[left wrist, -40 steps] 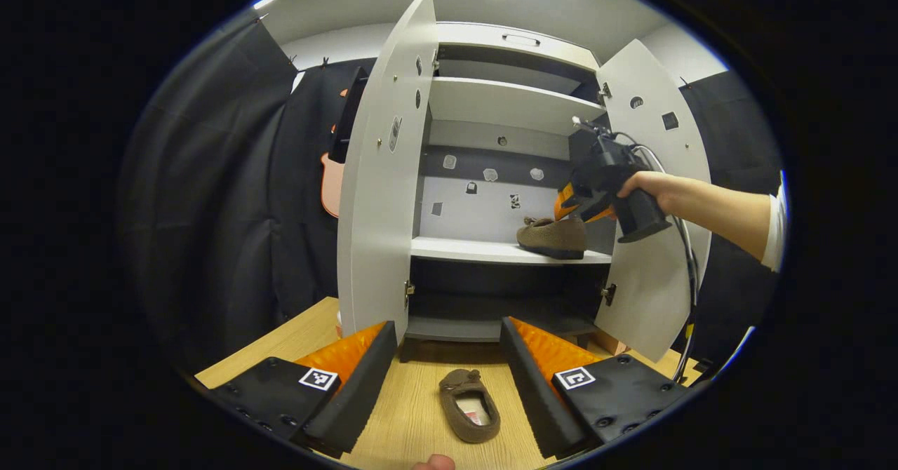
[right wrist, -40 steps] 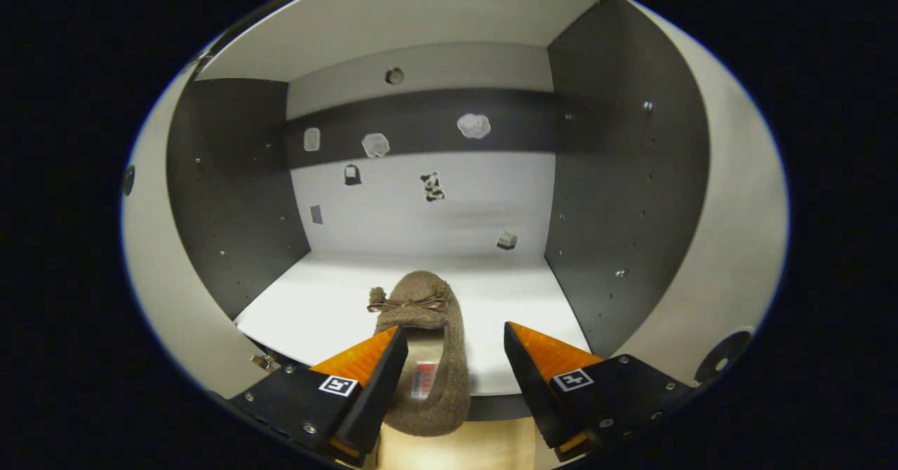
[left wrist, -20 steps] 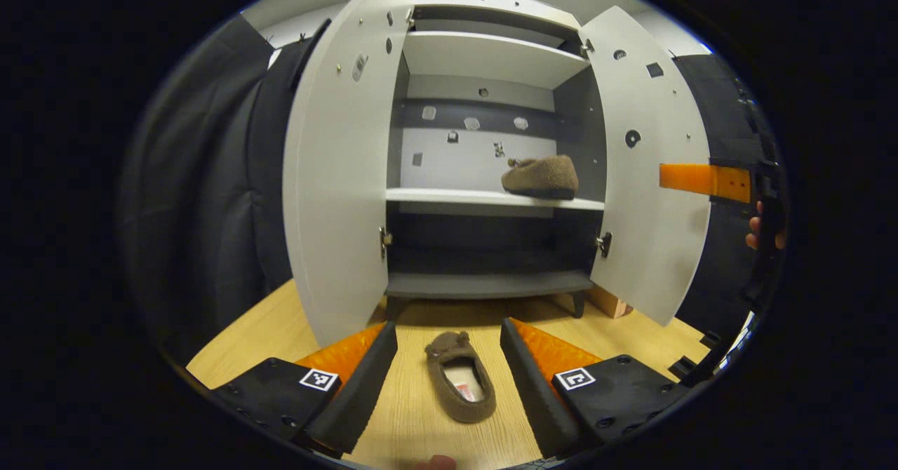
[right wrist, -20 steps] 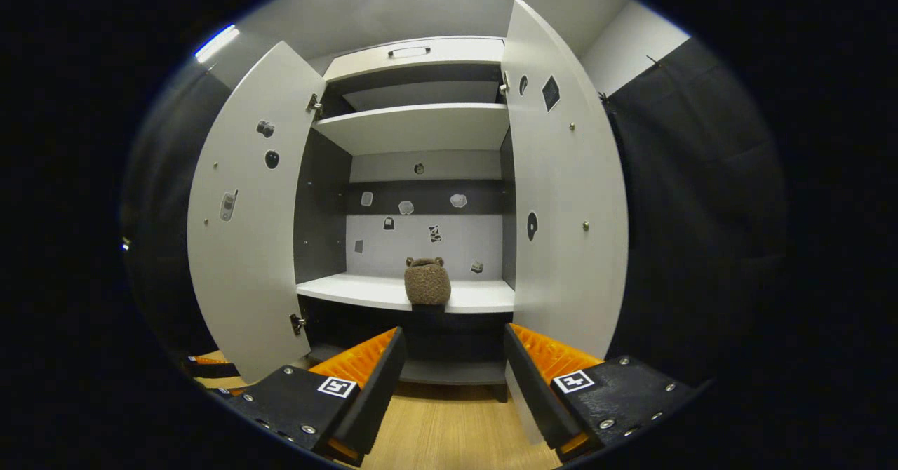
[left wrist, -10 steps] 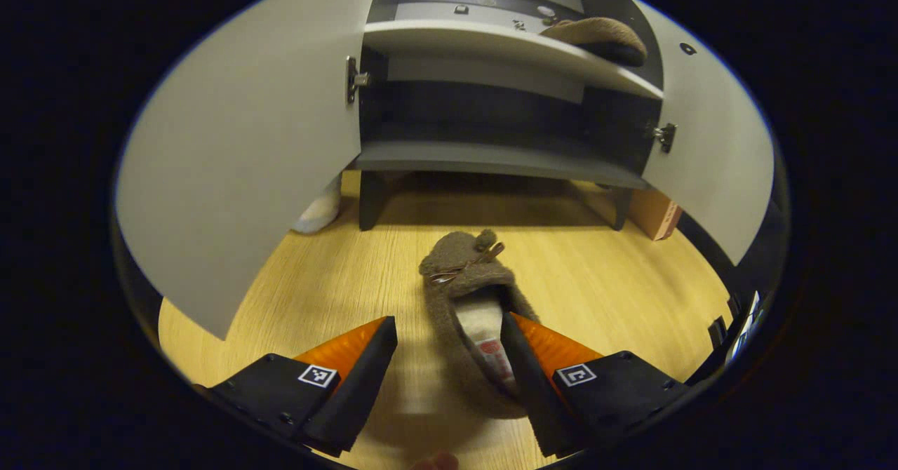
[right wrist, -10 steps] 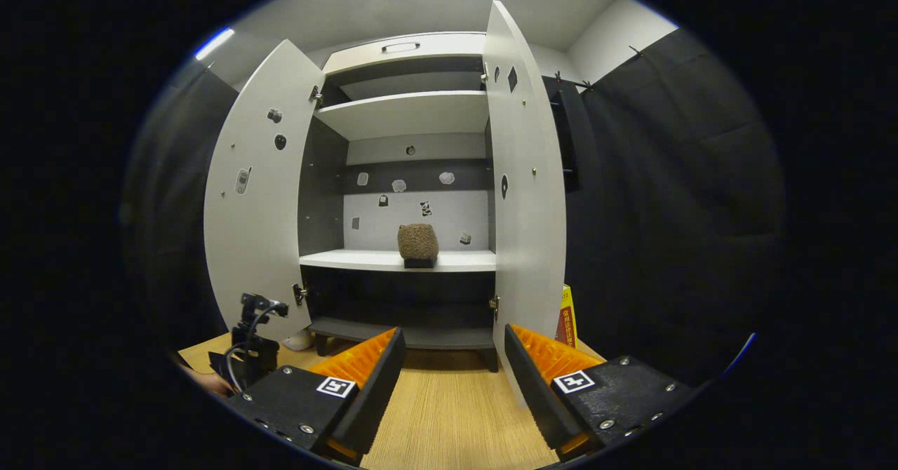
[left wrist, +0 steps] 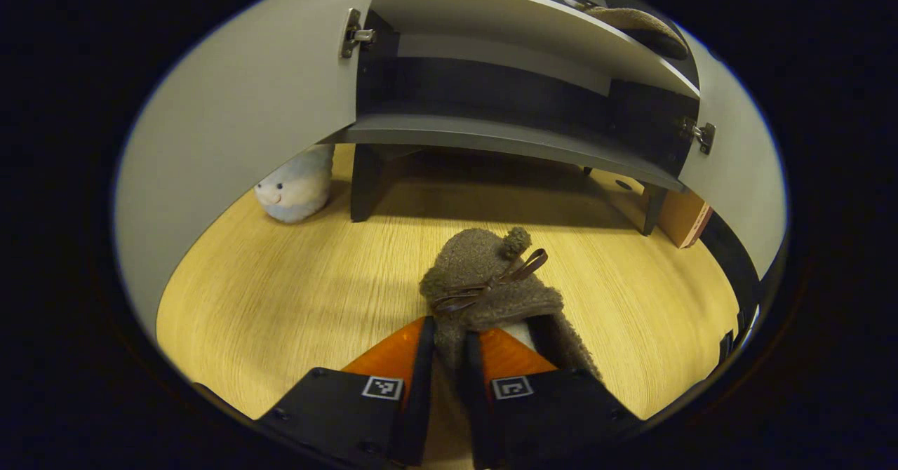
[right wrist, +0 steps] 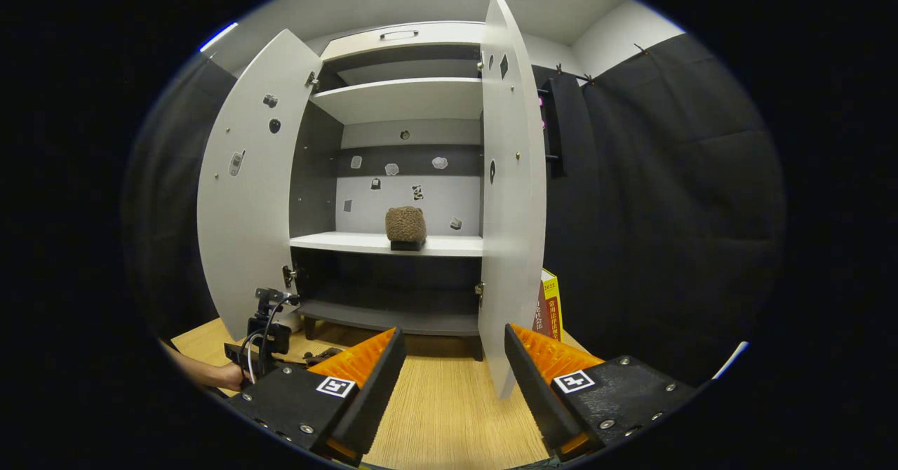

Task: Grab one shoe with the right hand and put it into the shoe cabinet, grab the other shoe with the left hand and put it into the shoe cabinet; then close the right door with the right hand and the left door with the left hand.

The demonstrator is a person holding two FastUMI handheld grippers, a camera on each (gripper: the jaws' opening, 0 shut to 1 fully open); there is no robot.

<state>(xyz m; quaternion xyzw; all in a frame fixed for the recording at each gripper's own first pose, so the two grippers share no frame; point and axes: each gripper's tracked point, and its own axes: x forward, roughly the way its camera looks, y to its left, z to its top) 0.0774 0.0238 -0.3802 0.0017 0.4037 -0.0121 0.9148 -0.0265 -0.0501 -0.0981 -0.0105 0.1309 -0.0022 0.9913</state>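
Left gripper (left wrist: 449,358) pinches the brown shoe's (left wrist: 491,284) side wall on the wooden floor (left wrist: 280,301); right gripper (right wrist: 449,372) hangs spread before the shoe cabinet (right wrist: 400,98).

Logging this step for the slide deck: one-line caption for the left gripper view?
Left gripper shut on the brown slipper on the wooden floor, before the open shoe cabinet.
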